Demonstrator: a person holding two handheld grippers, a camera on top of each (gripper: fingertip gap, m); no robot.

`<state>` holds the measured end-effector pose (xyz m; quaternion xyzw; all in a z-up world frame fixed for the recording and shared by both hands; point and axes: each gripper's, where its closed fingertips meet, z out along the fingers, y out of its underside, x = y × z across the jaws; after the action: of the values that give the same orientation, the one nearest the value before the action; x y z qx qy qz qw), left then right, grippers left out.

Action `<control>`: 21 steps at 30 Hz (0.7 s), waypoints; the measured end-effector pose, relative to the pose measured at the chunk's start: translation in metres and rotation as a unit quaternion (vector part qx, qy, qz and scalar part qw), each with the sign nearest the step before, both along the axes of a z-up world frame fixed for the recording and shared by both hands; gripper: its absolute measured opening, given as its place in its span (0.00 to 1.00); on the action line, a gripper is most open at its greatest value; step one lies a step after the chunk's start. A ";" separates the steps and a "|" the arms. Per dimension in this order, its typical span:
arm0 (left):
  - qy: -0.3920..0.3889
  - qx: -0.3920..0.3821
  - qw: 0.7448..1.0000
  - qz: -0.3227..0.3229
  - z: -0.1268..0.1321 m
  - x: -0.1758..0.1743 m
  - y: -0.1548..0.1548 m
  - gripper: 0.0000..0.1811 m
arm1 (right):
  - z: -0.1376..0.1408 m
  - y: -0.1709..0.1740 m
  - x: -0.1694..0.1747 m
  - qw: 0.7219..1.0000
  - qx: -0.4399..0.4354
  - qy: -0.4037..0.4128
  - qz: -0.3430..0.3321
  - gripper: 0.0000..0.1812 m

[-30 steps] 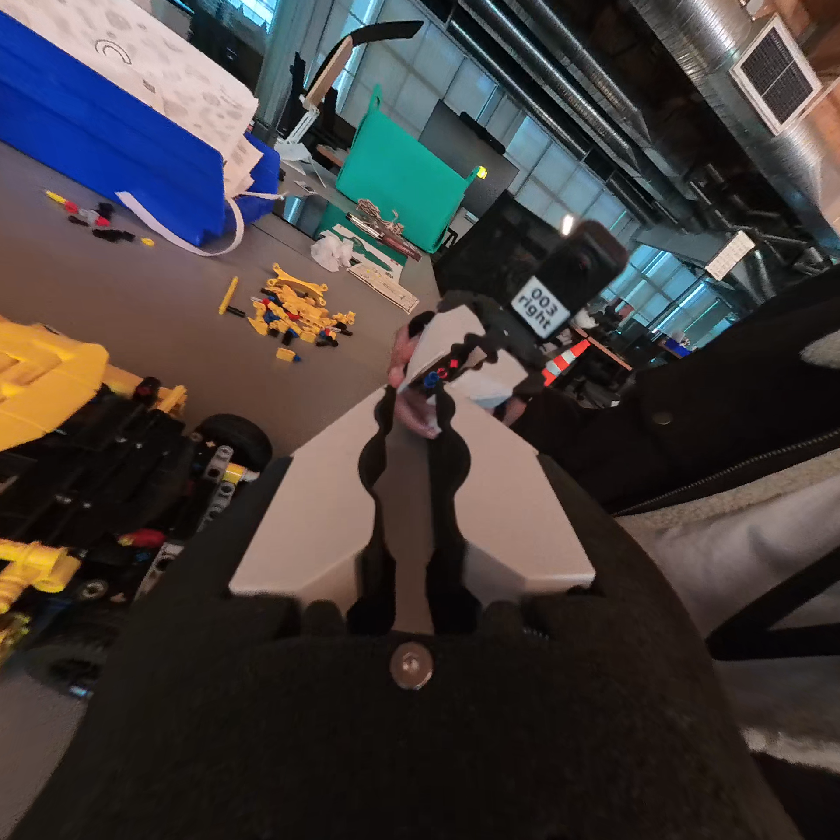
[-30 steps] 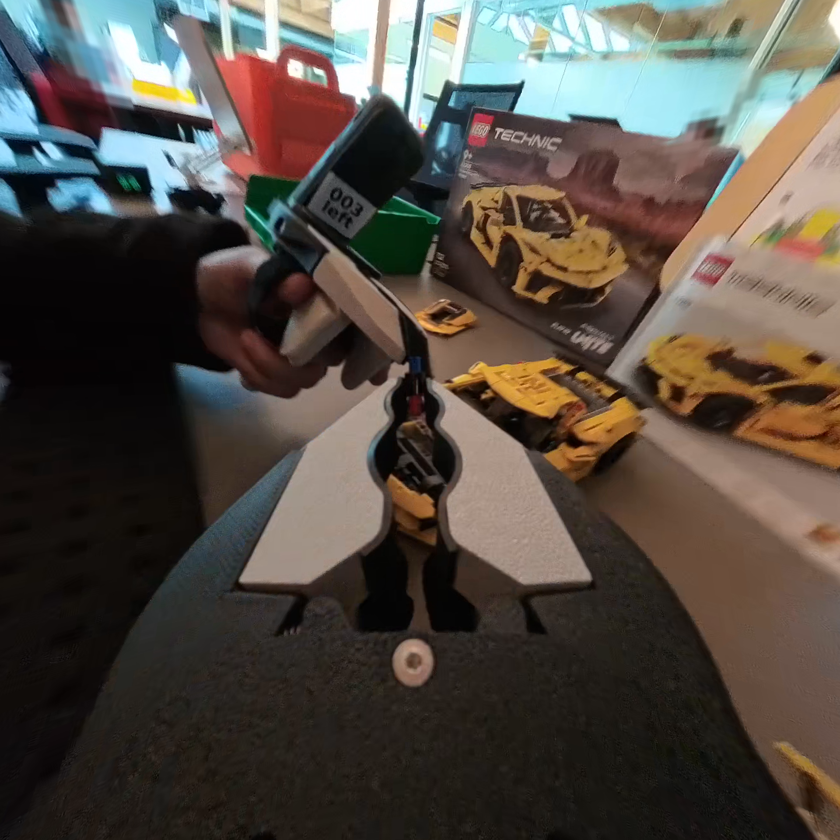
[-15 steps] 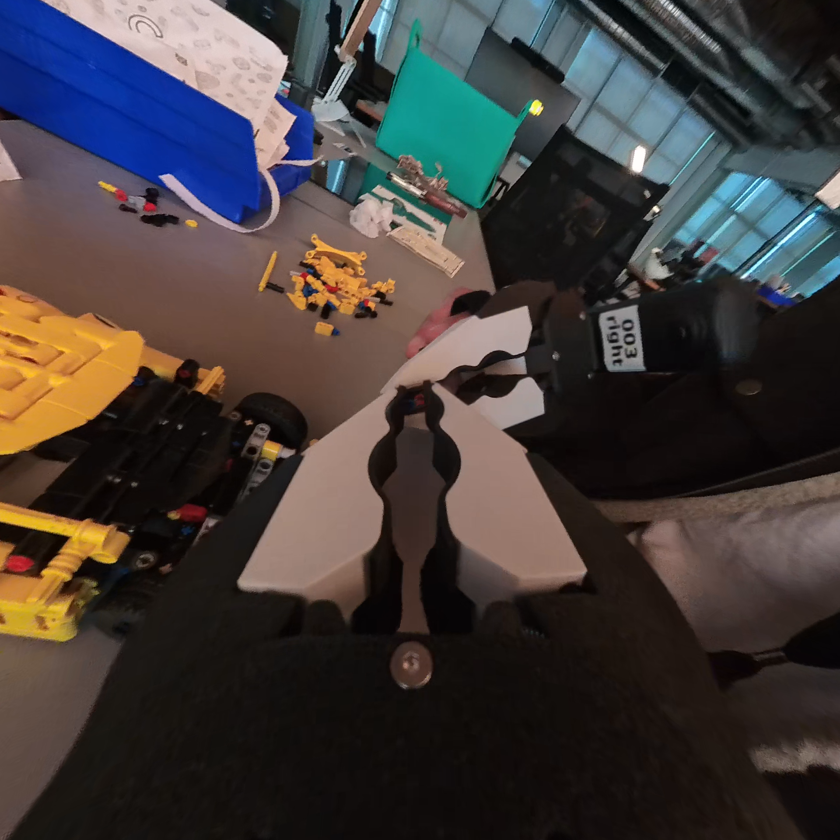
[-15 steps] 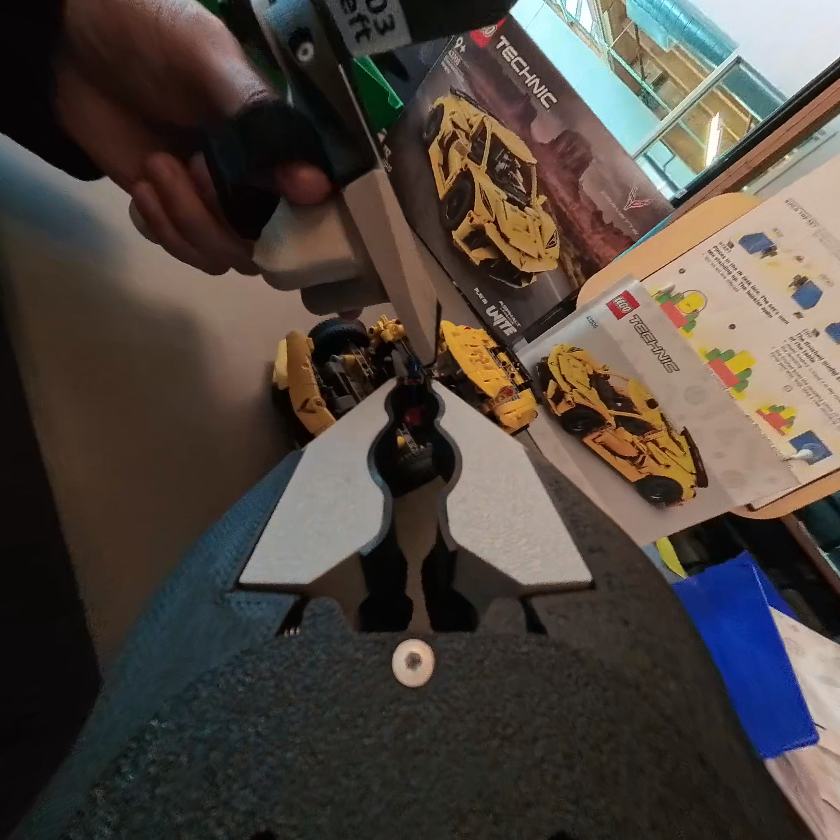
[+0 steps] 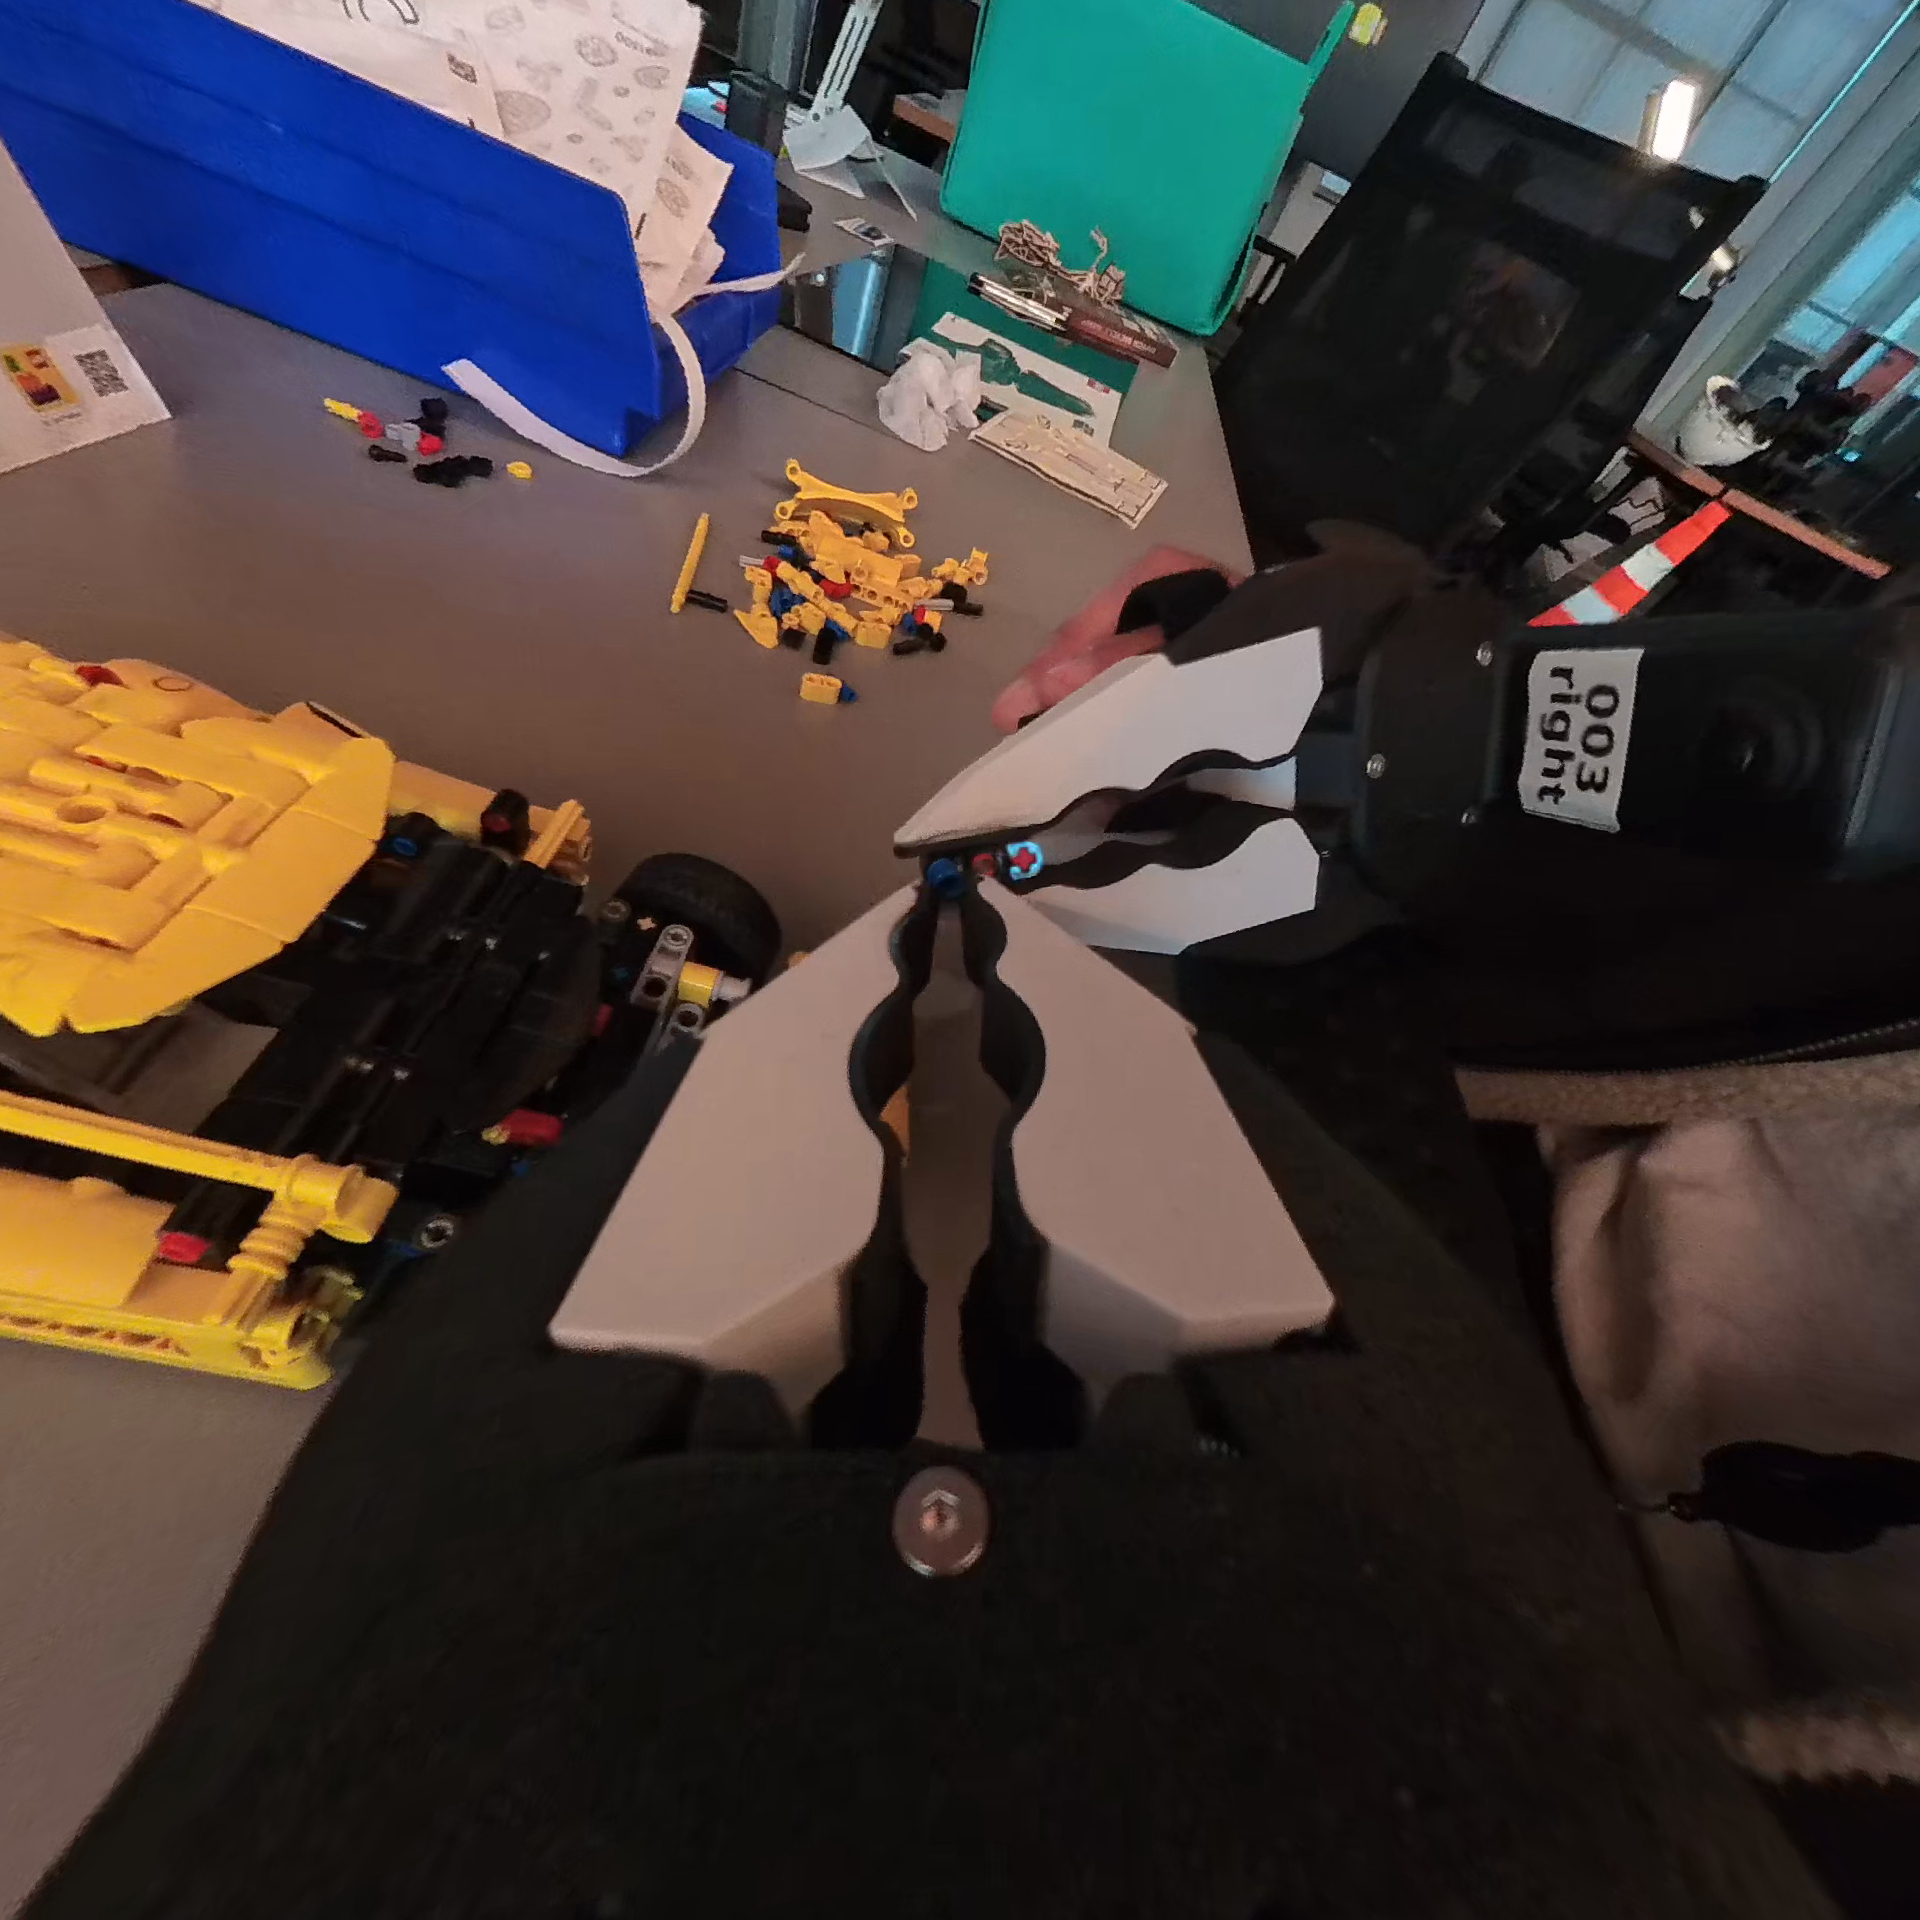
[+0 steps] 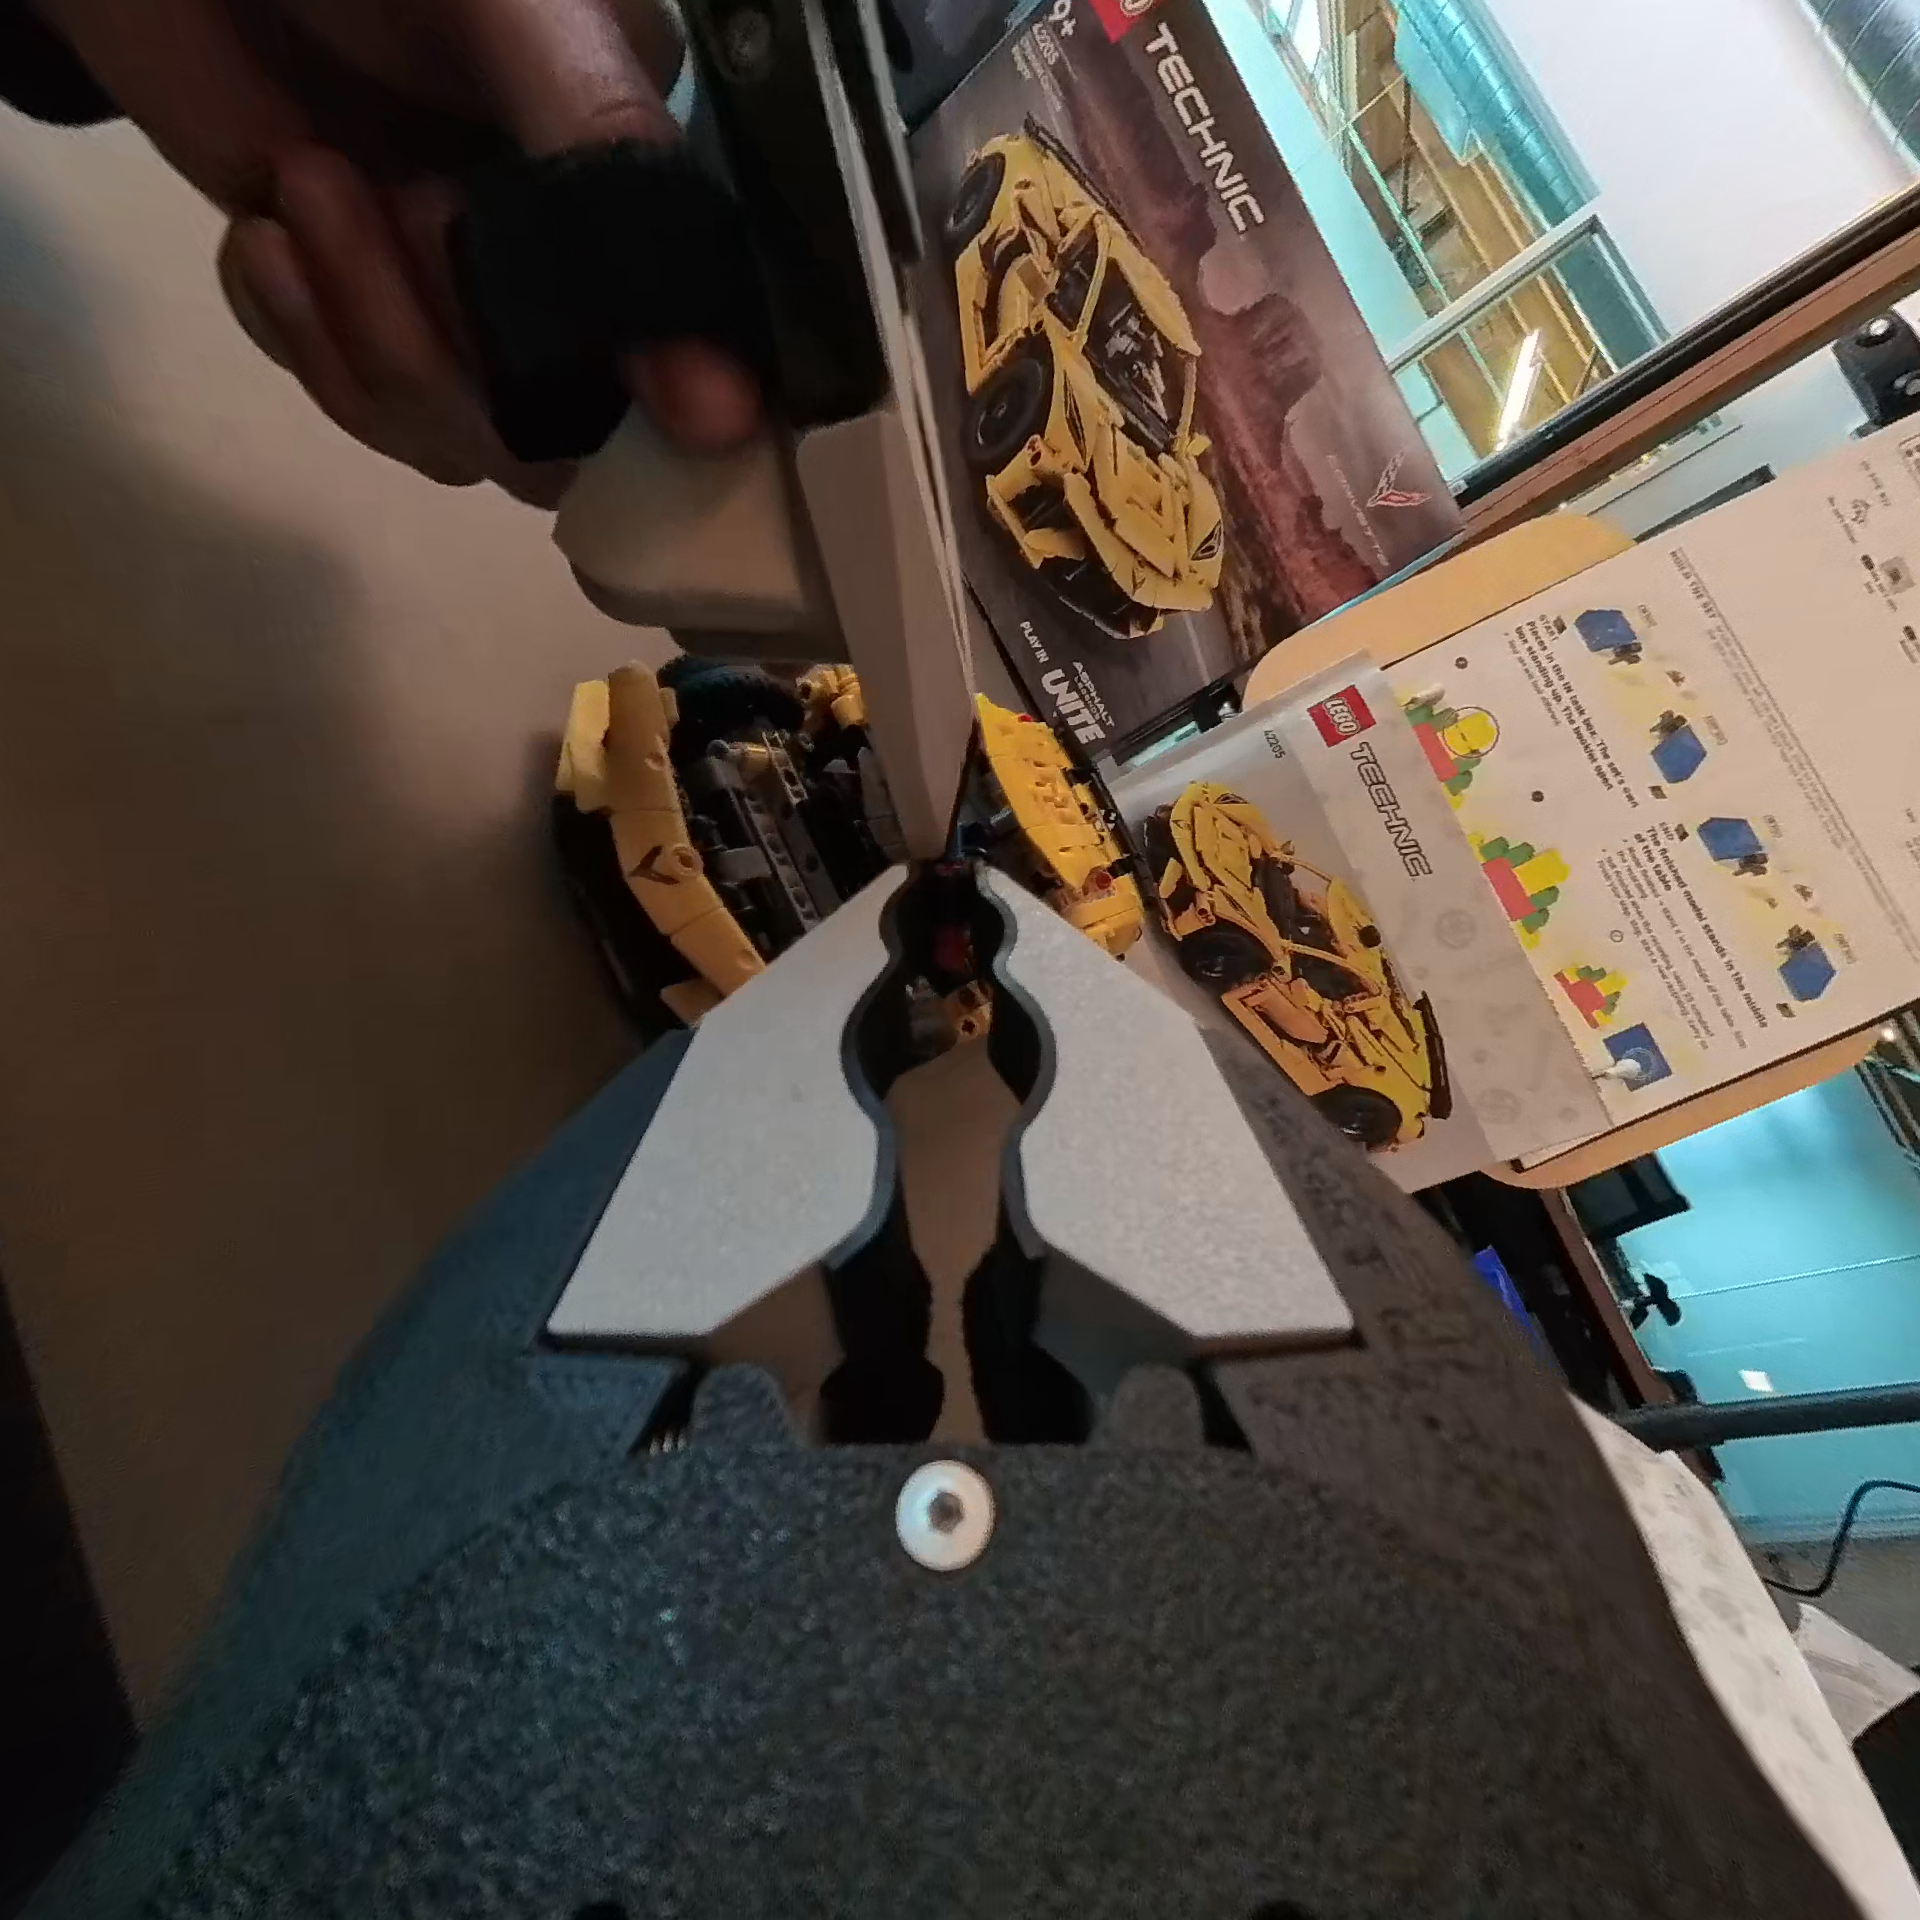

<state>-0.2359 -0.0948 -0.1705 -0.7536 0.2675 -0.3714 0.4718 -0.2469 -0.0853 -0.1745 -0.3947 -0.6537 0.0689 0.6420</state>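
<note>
- Two grippers meet tip to tip above the grey table [image 5: 499,644], and we see a small assembly of pins [image 5: 982,864], blue at one end with a red and light-blue cross-holed end at the other, caught between them.
- Our left gripper [image 5: 943,902] has its jaws drawn nearly together, pinching the blue end of the pins at the very tips.
- Our right gripper [image 5: 971,847] comes in from the right, held by a hand [image 5: 1081,649]; its jaws are closed down on the other end of the pins [image 6: 951,935], which sit red and dark just inside its tips.
- In the right wrist view the left gripper [image 6: 940,831] points down from above, gripped by a hand [image 6: 436,260].
- To the near left lies a partly built yellow car model [image 5: 260,935], its black chassis and a wheel exposed.
- Farther off we see a heap of loose yellow parts [image 5: 847,582], a few smaller bits [image 5: 416,442], a blue bin [image 5: 343,208] stuffed with printed sheets, and a green bag [image 5: 1122,145].
- Beyond the car in the right wrist view stand the set's box [image 6: 1164,343] and an instruction booklet [image 6: 1351,914].
</note>
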 end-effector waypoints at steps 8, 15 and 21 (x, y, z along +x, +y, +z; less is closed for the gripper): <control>0.001 -0.006 1.000 -0.001 -0.004 0.001 0.001 0.02 | -0.003 0.000 0.000 0.999 0.029 -0.016 -0.001 0.04; 0.023 0.016 1.000 -0.002 -0.004 0.001 -0.002 0.02 | -0.004 -0.001 0.000 1.000 0.024 -0.015 0.001 0.04; 0.056 0.064 0.996 0.014 0.003 -0.001 0.000 0.02 | 0.002 0.001 0.005 0.984 -0.173 0.048 -0.018 0.08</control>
<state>-0.2371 -0.0952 -0.1671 -0.7450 0.3062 -0.3041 0.5086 -0.2423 -0.0847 -0.1723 -0.5077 -0.5930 0.1878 0.5960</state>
